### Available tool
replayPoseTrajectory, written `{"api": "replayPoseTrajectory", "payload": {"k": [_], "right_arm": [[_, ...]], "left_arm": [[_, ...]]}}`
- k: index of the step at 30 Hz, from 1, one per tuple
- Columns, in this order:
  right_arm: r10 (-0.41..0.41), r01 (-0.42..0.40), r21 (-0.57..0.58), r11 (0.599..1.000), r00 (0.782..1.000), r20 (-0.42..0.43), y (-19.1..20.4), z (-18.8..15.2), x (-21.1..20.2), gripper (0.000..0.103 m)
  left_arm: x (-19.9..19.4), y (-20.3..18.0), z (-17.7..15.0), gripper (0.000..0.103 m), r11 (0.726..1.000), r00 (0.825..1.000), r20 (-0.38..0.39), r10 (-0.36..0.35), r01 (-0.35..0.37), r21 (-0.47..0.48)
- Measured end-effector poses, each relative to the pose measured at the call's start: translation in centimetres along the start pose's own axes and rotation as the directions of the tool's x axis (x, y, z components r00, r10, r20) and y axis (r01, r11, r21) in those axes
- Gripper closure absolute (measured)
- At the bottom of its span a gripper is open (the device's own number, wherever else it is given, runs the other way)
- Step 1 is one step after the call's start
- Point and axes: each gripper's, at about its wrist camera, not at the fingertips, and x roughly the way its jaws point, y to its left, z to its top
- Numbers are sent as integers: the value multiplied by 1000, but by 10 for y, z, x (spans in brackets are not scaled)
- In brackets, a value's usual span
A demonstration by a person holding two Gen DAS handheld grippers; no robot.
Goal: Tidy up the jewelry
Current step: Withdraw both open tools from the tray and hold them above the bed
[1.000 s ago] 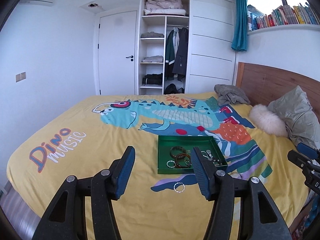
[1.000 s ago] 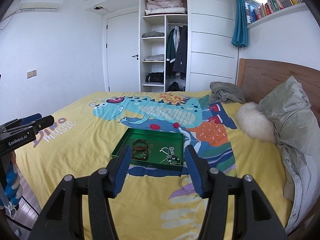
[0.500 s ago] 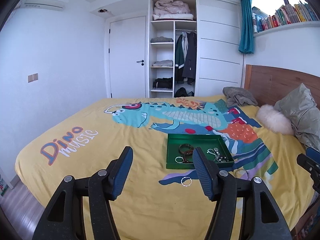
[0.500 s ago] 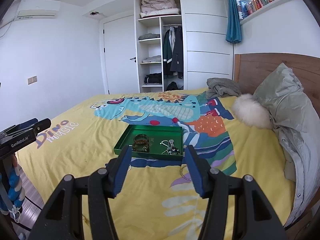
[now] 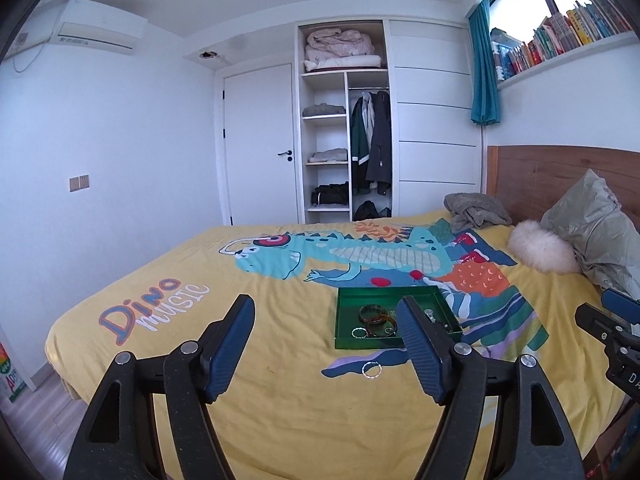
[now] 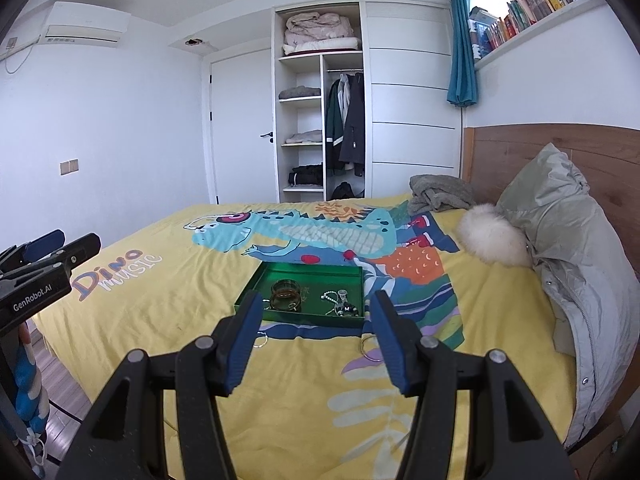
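Two grippers over near edge of yellow dinosaur-print bedspread (image 5: 280, 392). Left gripper (image 5: 326, 344) spread wide, jaws just been opening, nothing between. Small silver ring (image 5: 372, 370) loose on spread, just before shallow green rectangular jewelry tray (image 6: 316, 318) holding bangles. Thin gold hoop (image 6: 370, 350) near tray's right corner. Right gripper (image 6: 314, 340) parted, empty. Bare spread all around tray.

— Left of the wardrobe (image 5: 344, 120)?
— White door (image 5: 260, 144), air conditioner (image 5: 98, 26) high beyond.
— Right of it?
— Teal curtain (image 5: 484, 68), bright window, bookshelf (image 5: 560, 36), wooden headboard (image 5: 552, 176) below.
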Motion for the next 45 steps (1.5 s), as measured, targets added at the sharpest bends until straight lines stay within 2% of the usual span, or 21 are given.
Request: {"api": "replayPoseTrajectory", "payload": {"k": [11,21,28,45], "right_arm": [[6,-6,-9,1000,1000,7,7,-1,0,49],[8,-8,-11,1000,1000,3,11,-3,5,49],[2,-2,2,1000,1000,-23,6,-9,21,49],[2,6,66,998,992,-126,-28,-31,86,49]], "left_arm": [[-20,-7,4,30,1000,998,67,1,-2,17],[-16,-14,3,30,999,997,72,-4,2,37],[-5,-16,-1,30,999,999,47,-1,-1,40],[59,-26,-12,30,998,998,-53,22,-19,59]]}}
